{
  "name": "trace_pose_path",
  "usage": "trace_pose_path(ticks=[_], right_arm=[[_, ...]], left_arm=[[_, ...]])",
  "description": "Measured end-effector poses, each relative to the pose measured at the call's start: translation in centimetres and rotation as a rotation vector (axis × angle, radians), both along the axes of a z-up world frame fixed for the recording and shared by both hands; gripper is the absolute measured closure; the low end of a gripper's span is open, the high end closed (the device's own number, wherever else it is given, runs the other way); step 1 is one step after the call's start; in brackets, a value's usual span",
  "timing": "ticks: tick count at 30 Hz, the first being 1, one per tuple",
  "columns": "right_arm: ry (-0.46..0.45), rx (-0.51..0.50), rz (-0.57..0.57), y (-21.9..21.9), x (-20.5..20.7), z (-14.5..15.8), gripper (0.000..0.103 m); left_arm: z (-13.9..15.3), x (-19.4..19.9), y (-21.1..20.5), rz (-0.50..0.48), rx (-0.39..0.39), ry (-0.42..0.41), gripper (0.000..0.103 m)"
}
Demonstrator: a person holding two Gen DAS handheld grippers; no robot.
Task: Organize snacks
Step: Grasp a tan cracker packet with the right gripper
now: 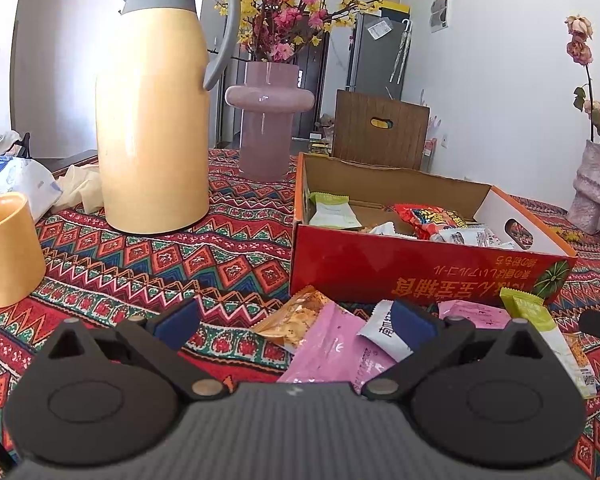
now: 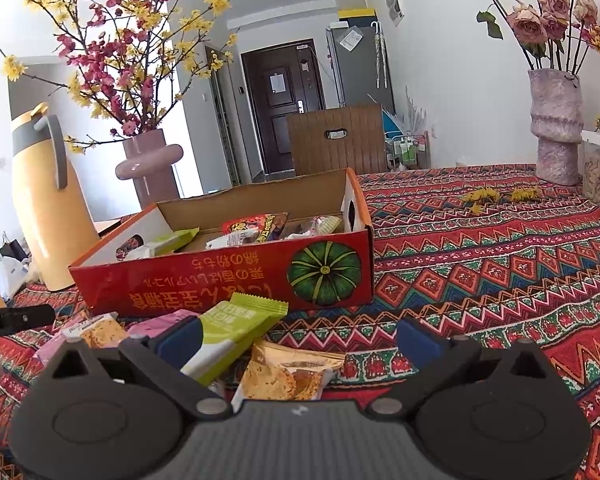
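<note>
Right wrist: snack packets point(image 2: 236, 332) against box point(image 2: 220, 280) front, fingers point(image 2: 414, 340) spread

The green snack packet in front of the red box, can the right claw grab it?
Probably yes. The right claw is open and empty, and the green snack packet lies on top of the pile right by its left finger, nothing covering it. The red box sits behind, not in the way.
</note>
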State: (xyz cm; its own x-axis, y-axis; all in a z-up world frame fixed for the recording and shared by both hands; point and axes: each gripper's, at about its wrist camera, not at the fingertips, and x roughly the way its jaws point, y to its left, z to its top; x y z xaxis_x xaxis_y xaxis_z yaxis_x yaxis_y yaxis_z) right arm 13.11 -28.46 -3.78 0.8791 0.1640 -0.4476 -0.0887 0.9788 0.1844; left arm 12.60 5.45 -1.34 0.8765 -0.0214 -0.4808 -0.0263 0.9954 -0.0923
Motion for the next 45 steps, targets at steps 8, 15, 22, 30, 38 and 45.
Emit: trace_pose_path(ticks=[8,15,22,30,38,45], right_arm=[[0.022,-0.038,-0.005,-0.2,-0.8,0.9,0.000],[0.044,-0.075,0.028,1.2,-0.4,1.8,0.003],[0.130,-0.078,-0.046,1.4,0.8,1.0,0.020],[0.205,-0.088,-0.031,1.8,0.9,-0.6,0.023],[0.251,-0.138,-0.032,2.7,2.0,-1.5,0.026],[0.241,-0.185,-0.020,2.9,1.8,-1.5,0.046]], left_arm=[[0.1,-0.2,0.3,-0.017,-0.025,-0.002,0.000],[0.1,-0.3,0.5,-0.004,-0.034,-0.004,0.000],[0.1,-0.3,0.8,0.006,-0.048,-0.003,0.000],[0.0,-0.1,0.9,0.010,-0.049,0.006,0.000],[0.0,-0.2,1.0,0.010,-0.056,0.005,0.000],[0.0,-0.2,1.0,0.014,-0.063,0.008,0.000]])
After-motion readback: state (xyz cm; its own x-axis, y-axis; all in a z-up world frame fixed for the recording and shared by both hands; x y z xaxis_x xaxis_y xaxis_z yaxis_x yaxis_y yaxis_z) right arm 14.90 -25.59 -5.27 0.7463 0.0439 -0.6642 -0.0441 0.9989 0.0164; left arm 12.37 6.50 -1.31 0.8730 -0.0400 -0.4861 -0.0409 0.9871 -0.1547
